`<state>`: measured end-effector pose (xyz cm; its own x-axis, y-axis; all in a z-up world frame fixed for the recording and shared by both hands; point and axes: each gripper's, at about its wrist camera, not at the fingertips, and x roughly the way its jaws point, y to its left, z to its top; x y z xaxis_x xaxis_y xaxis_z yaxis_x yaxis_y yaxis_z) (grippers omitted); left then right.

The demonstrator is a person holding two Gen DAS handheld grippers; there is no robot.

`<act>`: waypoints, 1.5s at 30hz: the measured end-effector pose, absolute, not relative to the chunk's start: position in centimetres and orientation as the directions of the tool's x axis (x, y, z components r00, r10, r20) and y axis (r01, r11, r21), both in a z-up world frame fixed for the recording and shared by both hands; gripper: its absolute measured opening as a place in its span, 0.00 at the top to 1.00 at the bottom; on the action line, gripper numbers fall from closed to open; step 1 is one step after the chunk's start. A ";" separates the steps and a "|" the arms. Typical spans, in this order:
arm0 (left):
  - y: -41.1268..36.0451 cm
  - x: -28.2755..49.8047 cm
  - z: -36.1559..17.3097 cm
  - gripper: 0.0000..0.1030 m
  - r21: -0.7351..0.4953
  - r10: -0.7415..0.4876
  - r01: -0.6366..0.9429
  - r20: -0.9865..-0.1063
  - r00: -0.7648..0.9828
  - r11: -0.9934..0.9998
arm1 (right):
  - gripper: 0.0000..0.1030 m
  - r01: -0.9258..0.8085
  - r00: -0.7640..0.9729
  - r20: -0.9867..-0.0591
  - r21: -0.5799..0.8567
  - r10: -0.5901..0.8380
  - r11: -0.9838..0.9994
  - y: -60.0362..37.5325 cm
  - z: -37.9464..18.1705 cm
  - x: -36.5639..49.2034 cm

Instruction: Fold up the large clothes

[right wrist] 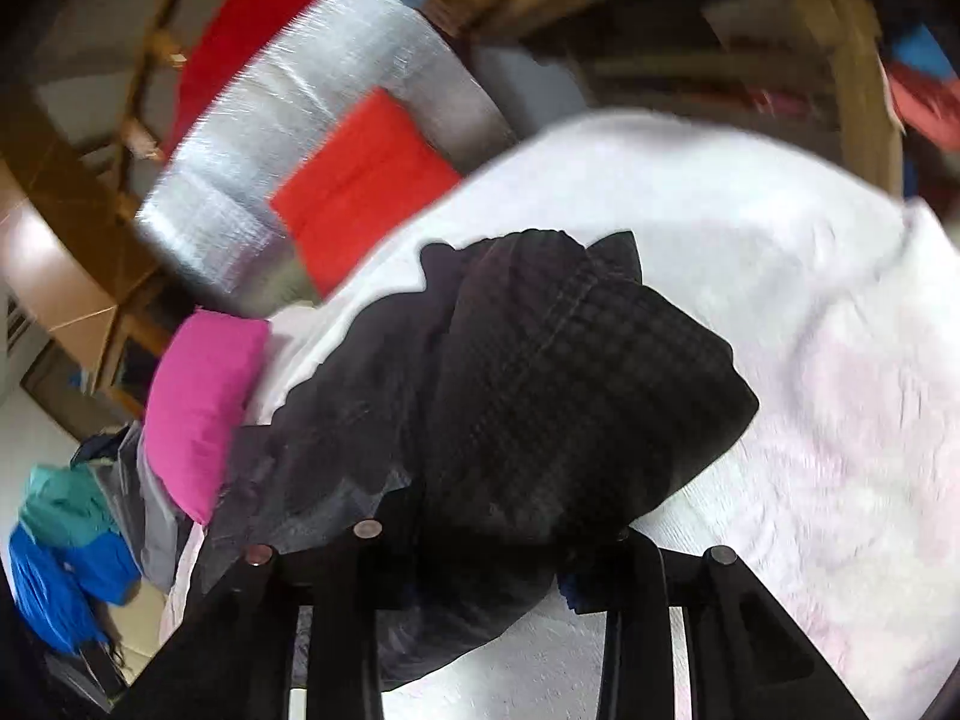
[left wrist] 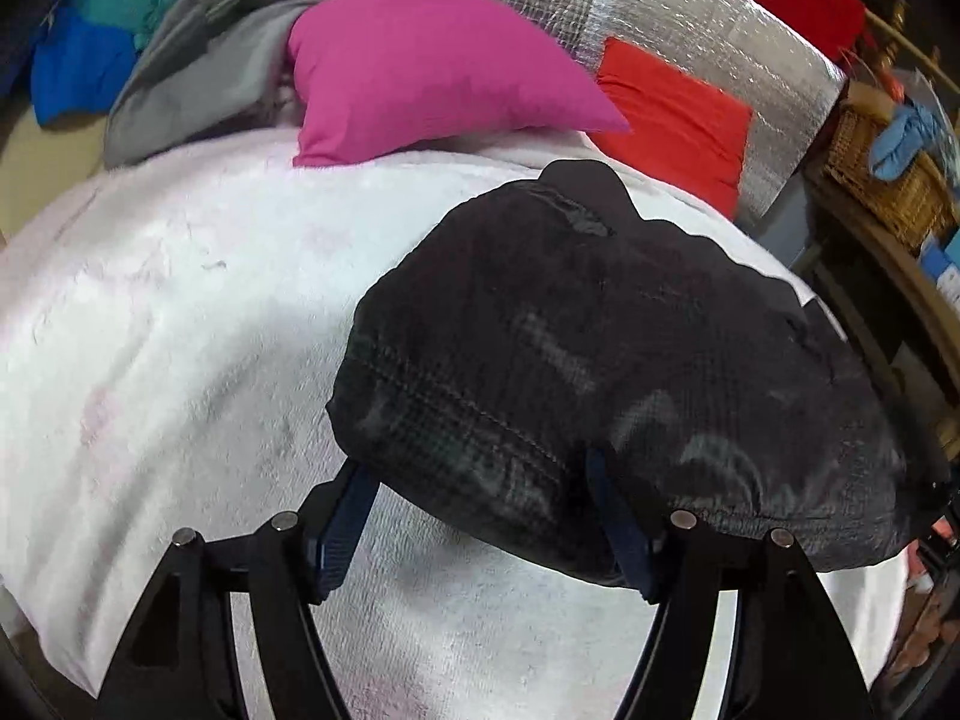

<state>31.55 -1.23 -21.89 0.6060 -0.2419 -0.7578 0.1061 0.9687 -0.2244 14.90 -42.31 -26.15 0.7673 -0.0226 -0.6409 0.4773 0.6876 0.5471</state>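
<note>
Your left tongs (left wrist: 486, 510) stand wide apart with the near hem of the black jacket (left wrist: 612, 372) bunched over their blue-padded fingertips (left wrist: 339, 531), the garment lying folded on the white fleece blanket (left wrist: 180, 330) toward 1 o'clock. Your right tongs (right wrist: 486, 546) are buried under the same jacket (right wrist: 540, 396), so you cannot tell whether they grip it. A pink pillow (left wrist: 432, 72) and a red cushion (left wrist: 672, 120) sit at 12 o'clock beyond it.

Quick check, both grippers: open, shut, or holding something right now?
Left gripper: open, fingers spread under the black garment's edge.
Right gripper: cannot tell; the garment covers its fingertips.
</note>
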 end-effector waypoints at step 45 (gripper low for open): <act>-1.5 29.6 -20.1 0.30 -0.101 -0.163 0.134 -0.763 0.625 0.986 | 0.39 0.435 0.719 -0.641 0.718 0.270 0.544 -39.6 -29.0 17.2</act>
